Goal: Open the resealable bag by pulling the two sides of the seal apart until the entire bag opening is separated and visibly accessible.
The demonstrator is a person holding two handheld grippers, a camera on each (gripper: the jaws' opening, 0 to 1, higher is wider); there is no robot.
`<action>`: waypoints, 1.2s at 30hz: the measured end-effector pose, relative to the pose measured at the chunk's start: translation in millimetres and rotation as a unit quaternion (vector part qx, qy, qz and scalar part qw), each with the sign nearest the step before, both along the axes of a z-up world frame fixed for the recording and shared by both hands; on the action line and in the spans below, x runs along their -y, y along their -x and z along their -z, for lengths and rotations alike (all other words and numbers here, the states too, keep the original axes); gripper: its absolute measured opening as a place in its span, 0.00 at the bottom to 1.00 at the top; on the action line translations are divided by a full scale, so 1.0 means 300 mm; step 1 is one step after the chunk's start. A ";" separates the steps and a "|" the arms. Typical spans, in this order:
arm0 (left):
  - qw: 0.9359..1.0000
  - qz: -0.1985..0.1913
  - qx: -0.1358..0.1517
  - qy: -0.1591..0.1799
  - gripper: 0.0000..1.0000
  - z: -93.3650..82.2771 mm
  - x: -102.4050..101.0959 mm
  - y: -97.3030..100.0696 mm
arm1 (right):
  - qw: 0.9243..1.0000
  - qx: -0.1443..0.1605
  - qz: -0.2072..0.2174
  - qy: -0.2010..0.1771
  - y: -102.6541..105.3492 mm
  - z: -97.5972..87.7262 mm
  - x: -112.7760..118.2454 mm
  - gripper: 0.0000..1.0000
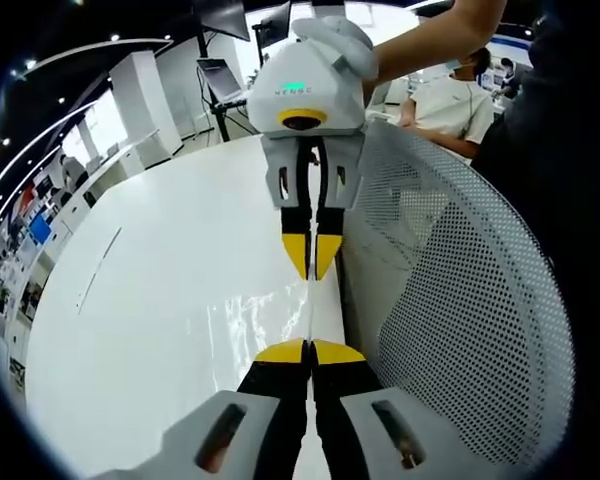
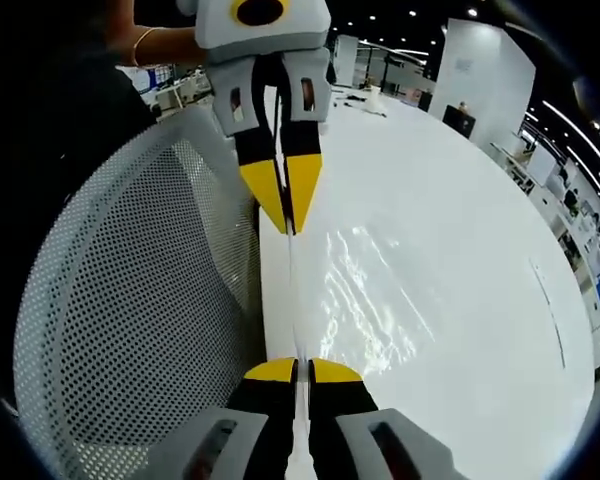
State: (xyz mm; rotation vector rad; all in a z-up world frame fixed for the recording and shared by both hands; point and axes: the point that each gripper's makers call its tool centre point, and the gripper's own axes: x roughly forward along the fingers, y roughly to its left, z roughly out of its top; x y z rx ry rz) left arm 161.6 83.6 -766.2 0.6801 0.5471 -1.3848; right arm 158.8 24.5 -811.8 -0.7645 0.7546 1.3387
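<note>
The resealable bag (image 1: pixel 270 315) is clear plastic, stretched taut between the two grippers above the white tabletop (image 1: pixel 160 300), its long axis running straight from one pair of fingers to the other. In the left gripper view, the left gripper (image 1: pixel 309 347) has its yellow-tipped fingers (image 1: pixel 282 352) pressed together on the near edge of the bag, and the thin line of the seal runs away from them to the right gripper (image 1: pixel 310 270), which faces back with its own fingers closed on the far edge. The glossy, wrinkled sheet of the bag hangs off to the left of that line, catching reflections. In the right gripper view the same arrangement shows mirrored: the right gripper (image 2: pixel 295 368) clamps the near edge, the left gripper (image 2: pixel 288 222) pinches the far edge, and the bag (image 2: pixel 370 300) spreads to the right of the fingers. A white perforated mesh panel (image 2: pixel 130 300) stands just beside the line on the other side. The seal edge reads as a single line; I cannot tell whether its two sides are parted anywhere. A person's hand (image 1: pixel 335 45) grips the right gripper's body.
</note>
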 end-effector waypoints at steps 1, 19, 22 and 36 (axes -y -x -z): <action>1.000 -0.001 0.000 0.000 0.00 0.000 -0.002 0.000 | 1.000 0.001 -0.001 0.004 0.000 0.003 0.005 0.00; 1.000 -0.009 -0.004 -0.002 0.00 0.006 -0.030 -0.002 | 1.000 0.000 -0.001 0.027 0.010 0.025 0.052 0.00; 1.000 -0.011 -0.004 -0.003 0.00 0.006 -0.034 -0.009 | 1.000 -0.002 0.002 0.028 0.012 0.029 0.062 0.00; 1.000 -0.011 -0.006 0.001 0.00 0.002 -0.050 -0.011 | 1.000 -0.004 0.027 0.015 0.011 0.026 0.078 0.00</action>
